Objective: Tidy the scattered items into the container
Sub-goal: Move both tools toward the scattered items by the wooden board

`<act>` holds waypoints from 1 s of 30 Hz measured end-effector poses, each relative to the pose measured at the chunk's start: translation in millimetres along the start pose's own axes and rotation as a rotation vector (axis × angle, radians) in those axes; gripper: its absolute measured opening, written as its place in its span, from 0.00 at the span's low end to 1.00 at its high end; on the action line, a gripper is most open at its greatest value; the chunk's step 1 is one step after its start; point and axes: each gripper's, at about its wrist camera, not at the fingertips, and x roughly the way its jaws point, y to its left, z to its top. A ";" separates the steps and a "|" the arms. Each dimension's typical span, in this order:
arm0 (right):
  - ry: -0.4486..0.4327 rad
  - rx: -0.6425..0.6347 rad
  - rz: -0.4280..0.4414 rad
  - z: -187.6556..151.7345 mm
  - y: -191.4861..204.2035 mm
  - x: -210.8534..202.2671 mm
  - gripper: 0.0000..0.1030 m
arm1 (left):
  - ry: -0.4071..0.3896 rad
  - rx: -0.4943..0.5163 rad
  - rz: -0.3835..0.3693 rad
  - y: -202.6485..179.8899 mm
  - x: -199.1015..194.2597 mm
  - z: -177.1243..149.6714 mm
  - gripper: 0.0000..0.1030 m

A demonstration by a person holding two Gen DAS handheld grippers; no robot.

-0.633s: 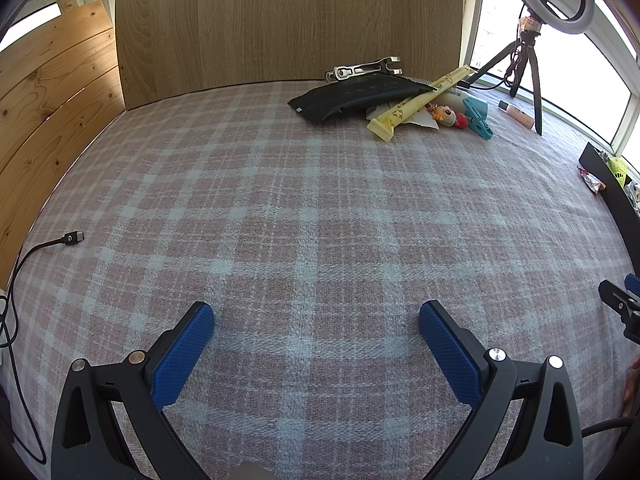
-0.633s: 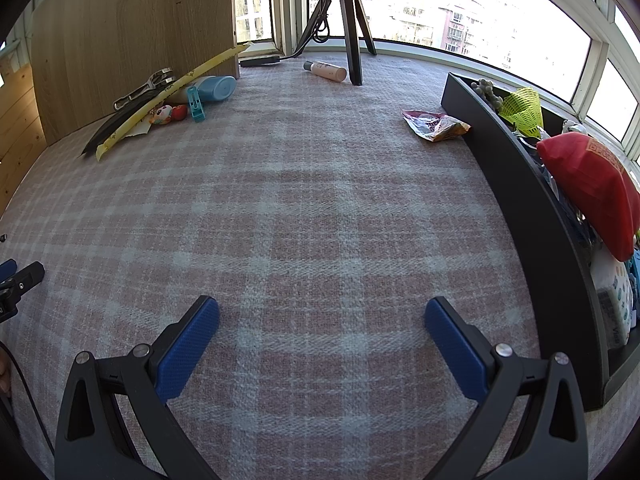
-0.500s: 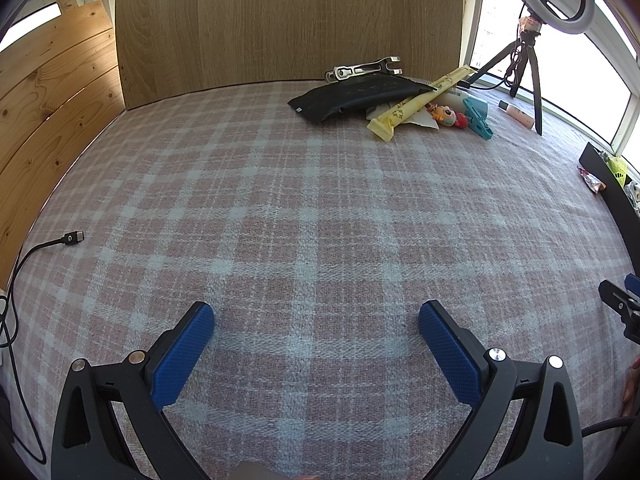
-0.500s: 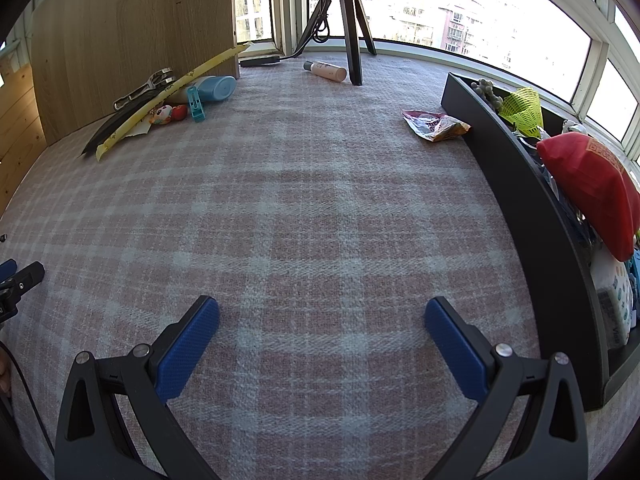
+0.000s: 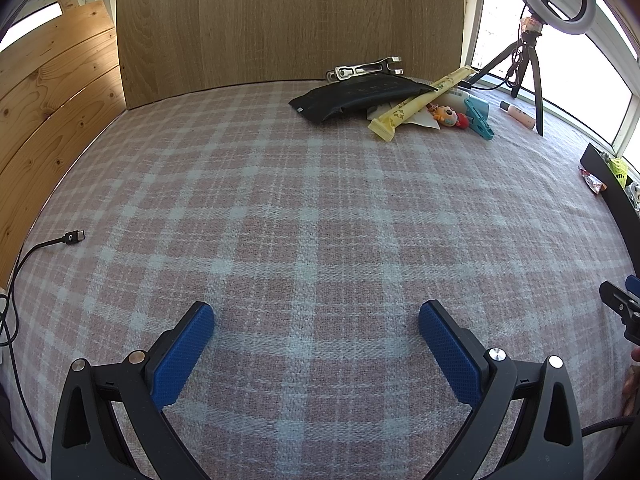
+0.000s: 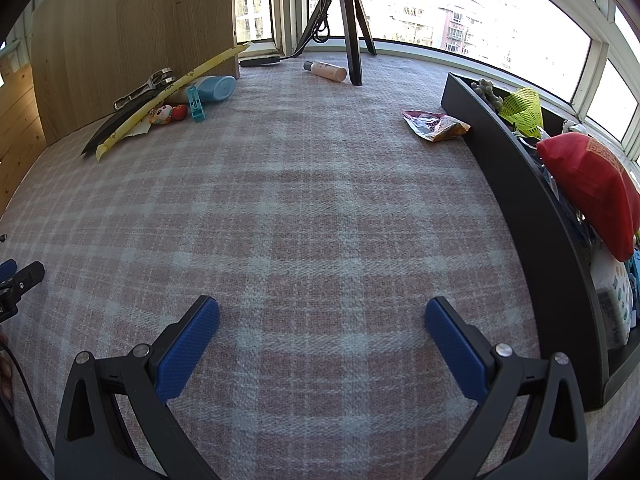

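Both tools held wide apart and empty above a checked desk by a bay window.

The left tool [image 5: 316, 316] and the right tool [image 6: 322, 314] are seen with blue pads spread, nothing between them; the desk is covered by a pink-and-white plaid cloth [image 5: 320, 208]; it is backed by wooden panels [image 5: 280, 20] and ringed by bright windows [image 6: 460, 12]; a tripod [image 6: 348, 20] is stood at the far edge; the scattered items, among them a black pouch [image 5: 360, 96], a yellow packet [image 5: 416, 104] and a teal clip [image 5: 478, 118], are piled near the panels; a snack wrapper [image 6: 436, 125] is left just beside the black container [image 6: 532, 216], already partly filled, along the desk's right side; a cable [image 5: 60, 240] is trailed at the left.
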 end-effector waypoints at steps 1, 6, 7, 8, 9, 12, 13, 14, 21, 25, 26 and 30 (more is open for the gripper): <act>0.000 0.000 0.000 0.0 0.0 0.0 1.00 | 0.000 0.000 0.000 -0.3 0.1 0.1 1.00; 0.003 -0.007 0.004 -0.6 -2.0 -3.3 1.00 | 0.000 0.000 0.001 -0.7 -0.1 -0.1 1.00; 0.005 -0.011 0.007 -0.3 -2.5 -4.4 1.00 | 0.001 0.000 0.002 -0.8 -0.2 -0.4 1.00; 0.008 -0.014 0.009 1.5 -1.8 -5.5 1.00 | 0.001 0.000 0.002 -1.2 -0.2 -0.9 1.00; 0.012 -0.016 0.010 1.1 -1.9 -5.1 1.00 | 0.002 0.000 0.002 -1.6 -0.2 -1.2 1.00; 0.031 -0.025 0.019 6.7 -2.9 0.5 1.00 | 0.012 0.002 0.002 -2.9 0.1 -0.4 0.99; 0.039 -0.028 0.022 7.1 -2.9 0.9 1.00 | 0.019 0.001 -0.003 -3.4 0.2 0.5 0.99; 0.048 -0.031 0.025 7.4 -2.9 1.2 1.00 | 0.026 0.000 -0.007 -4.0 0.4 1.4 0.99; 0.018 -0.025 0.066 25.1 -16.1 -10.2 1.00 | -0.038 0.064 -0.007 -13.0 -25.6 23.9 0.99; -0.030 -0.038 0.085 51.7 -27.3 -22.0 1.00 | -0.061 0.091 -0.042 -15.9 -32.9 44.5 0.99; -0.041 -0.046 0.089 58.9 -29.7 -24.0 1.00 | -0.062 0.095 -0.042 -15.2 -32.8 48.6 0.99; -0.075 -0.096 0.087 93.9 -40.4 -31.7 0.99 | -0.083 0.135 -0.062 -14.6 -36.3 72.7 0.99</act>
